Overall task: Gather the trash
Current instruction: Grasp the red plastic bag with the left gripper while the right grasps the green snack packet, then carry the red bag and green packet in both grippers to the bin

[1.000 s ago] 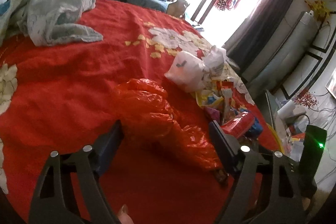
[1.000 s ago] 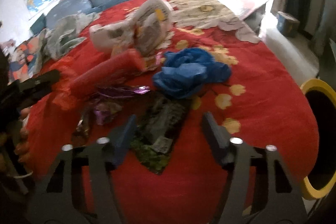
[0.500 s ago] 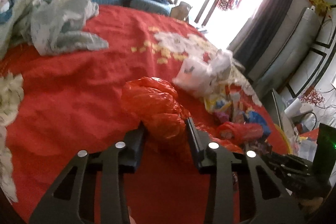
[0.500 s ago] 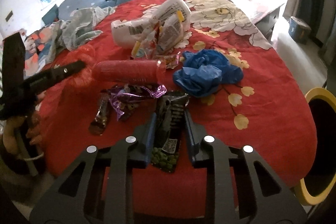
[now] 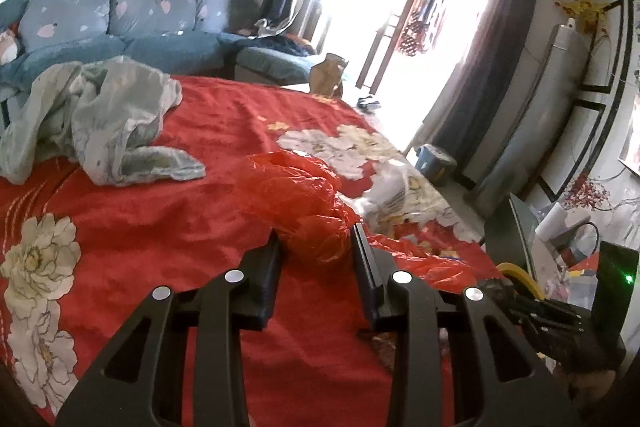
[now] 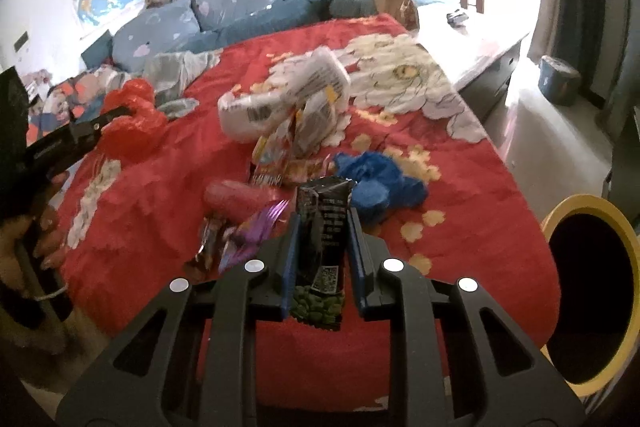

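- Now the right gripper (image 6: 323, 251) is clamped on a dark snack wrapper (image 6: 325, 227), just above the red bedspread (image 6: 460, 227).
- Left gripper (image 5: 316, 259) pinches the red plastic bag (image 5: 296, 195) (crumpled, flimsy).
- Carry the wrapper level toward the yellow-rimmed bin (image 6: 592, 291); I judge a steady squeeze stops slipping.

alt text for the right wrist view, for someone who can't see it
The right gripper clamps a black snack wrapper above a red floral bedspread littered with wrappers and a blue bag. A yellow-rimmed bin stands right; the left gripper holds a red bag.
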Demonstrator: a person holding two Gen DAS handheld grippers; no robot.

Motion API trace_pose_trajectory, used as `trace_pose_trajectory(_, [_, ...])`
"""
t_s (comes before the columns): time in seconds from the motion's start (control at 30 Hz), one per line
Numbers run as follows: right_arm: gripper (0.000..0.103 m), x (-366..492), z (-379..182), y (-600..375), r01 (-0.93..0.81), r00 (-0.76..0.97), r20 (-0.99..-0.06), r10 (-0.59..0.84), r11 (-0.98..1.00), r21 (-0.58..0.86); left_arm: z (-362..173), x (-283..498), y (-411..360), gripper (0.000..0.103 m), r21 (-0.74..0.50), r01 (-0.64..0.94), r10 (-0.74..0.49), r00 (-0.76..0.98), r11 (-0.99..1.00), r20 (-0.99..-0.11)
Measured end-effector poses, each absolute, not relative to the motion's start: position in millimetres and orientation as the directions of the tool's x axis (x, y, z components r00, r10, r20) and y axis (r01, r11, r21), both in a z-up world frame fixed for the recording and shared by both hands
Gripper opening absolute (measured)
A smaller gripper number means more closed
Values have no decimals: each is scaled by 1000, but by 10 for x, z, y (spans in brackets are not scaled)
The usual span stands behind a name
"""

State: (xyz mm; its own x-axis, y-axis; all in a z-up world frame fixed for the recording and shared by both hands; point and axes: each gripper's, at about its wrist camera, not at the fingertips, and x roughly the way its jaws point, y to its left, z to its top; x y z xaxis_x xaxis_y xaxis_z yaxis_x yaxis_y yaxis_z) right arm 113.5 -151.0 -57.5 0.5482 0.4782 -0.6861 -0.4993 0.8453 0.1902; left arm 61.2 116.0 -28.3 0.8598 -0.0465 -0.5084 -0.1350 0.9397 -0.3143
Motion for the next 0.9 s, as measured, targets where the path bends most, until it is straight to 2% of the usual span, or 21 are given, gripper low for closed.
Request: trace_pose_trajectory(0.9, [16,1448,-260,-2334,-331,689,-583,431,902,276,-197,955,123,32,-270,81,-208,849,959,-485])
